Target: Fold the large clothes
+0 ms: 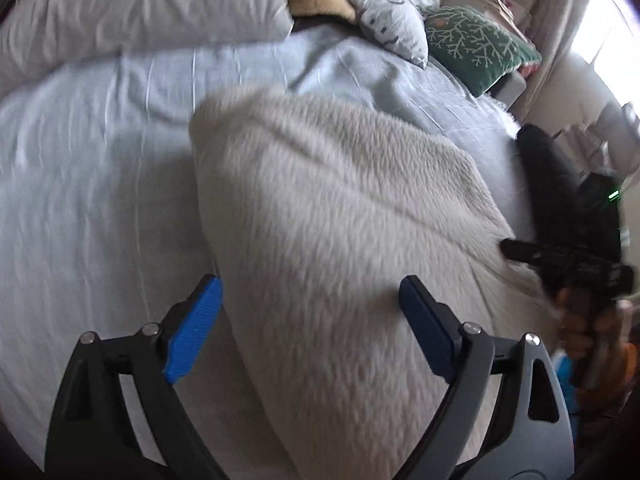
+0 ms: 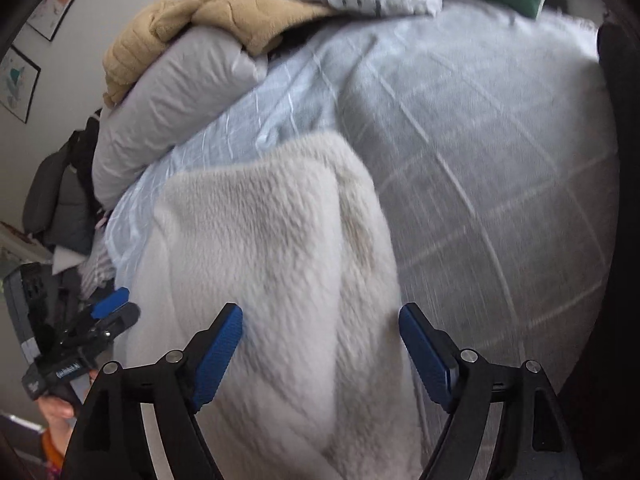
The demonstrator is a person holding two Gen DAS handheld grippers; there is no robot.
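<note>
Fleece garment [image 1: 340, 208] lies beneath left gripper [image 1: 310, 320] and right gripper [image 2: 320, 344]; both spread wide, holding nothing. No legible writing.

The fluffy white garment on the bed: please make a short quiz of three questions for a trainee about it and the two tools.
1. True or false: the left tool is clamped shut on the fluffy white garment.
2. Which cushion lies near the far corner of the bed? A: red striped. B: green with a pale branch pattern. C: black and plain.
3. Fill in: in the right wrist view, the tan blanket lies on top of the grey ____.

Key
1. False. Both the left tool and the right tool stand open above the garment.
2. B, the green cushion.
3. Pillow.
</note>
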